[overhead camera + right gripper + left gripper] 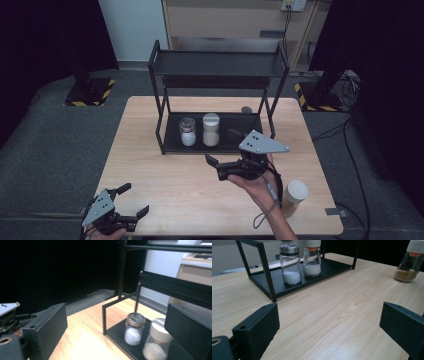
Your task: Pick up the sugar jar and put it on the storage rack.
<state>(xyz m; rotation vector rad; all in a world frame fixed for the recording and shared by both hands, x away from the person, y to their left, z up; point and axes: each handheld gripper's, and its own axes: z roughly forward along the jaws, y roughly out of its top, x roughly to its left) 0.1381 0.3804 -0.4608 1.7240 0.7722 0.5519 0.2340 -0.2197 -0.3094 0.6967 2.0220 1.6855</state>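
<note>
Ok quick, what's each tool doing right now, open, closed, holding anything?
Left tool: open, empty, low over the table's near edge.
Right tool: open, empty, raised in front of the rack.

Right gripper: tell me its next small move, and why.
Probably swing the right gripper back toward the brown-spice jar by the table's near right edge. The fingers are open and empty, two white-powder jars already stand on the rack's lower shelf, and that jar alone is still off the rack.
</note>
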